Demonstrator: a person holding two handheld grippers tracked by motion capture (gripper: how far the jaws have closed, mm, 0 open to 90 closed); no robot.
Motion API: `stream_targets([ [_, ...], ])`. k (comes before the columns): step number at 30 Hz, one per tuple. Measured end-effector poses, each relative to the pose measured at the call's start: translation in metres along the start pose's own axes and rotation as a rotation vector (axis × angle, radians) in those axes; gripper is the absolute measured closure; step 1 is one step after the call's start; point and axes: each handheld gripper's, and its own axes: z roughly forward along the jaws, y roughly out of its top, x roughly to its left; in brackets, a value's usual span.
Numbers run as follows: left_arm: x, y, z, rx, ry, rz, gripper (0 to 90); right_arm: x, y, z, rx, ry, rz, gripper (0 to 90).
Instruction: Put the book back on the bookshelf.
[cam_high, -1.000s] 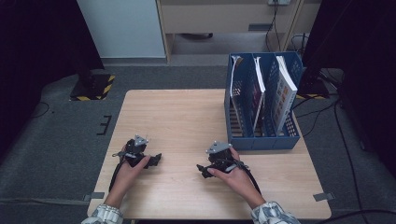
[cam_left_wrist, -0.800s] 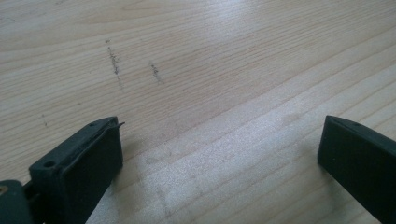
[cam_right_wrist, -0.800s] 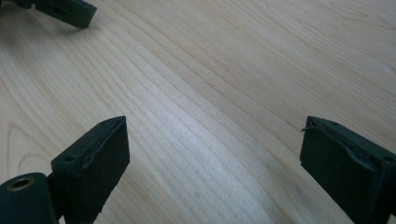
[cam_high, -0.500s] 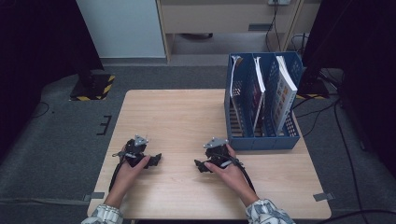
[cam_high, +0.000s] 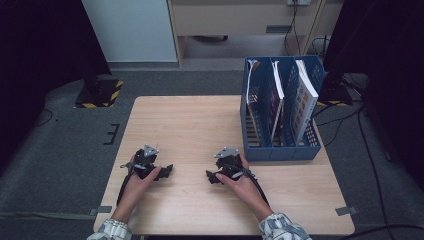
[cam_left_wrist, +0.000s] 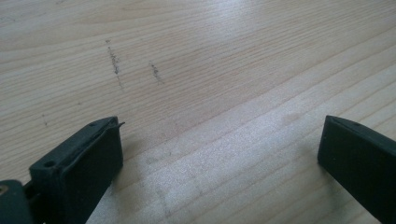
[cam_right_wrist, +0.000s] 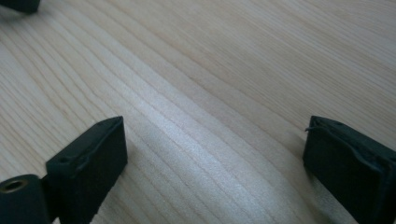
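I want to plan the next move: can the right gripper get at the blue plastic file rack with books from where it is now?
Probably yes: the right gripper is open and empty, and the blue plastic file rack stands just beyond it, with bare wooden table between.

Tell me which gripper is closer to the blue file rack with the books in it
Right. The right gripper rests on the table just short of the blue file rack, near its front left corner. The left gripper sits farther left, well away from the rack.
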Motion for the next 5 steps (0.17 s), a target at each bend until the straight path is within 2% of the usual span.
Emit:
stream_targets([
  [5, -0.0002, 0.0000, -0.0001, 0.001, 0.000, 0.001, 0.0, 0.0041, 0.0006, 0.0000, 0.014, 0.000, 0.007, 4.0],
])
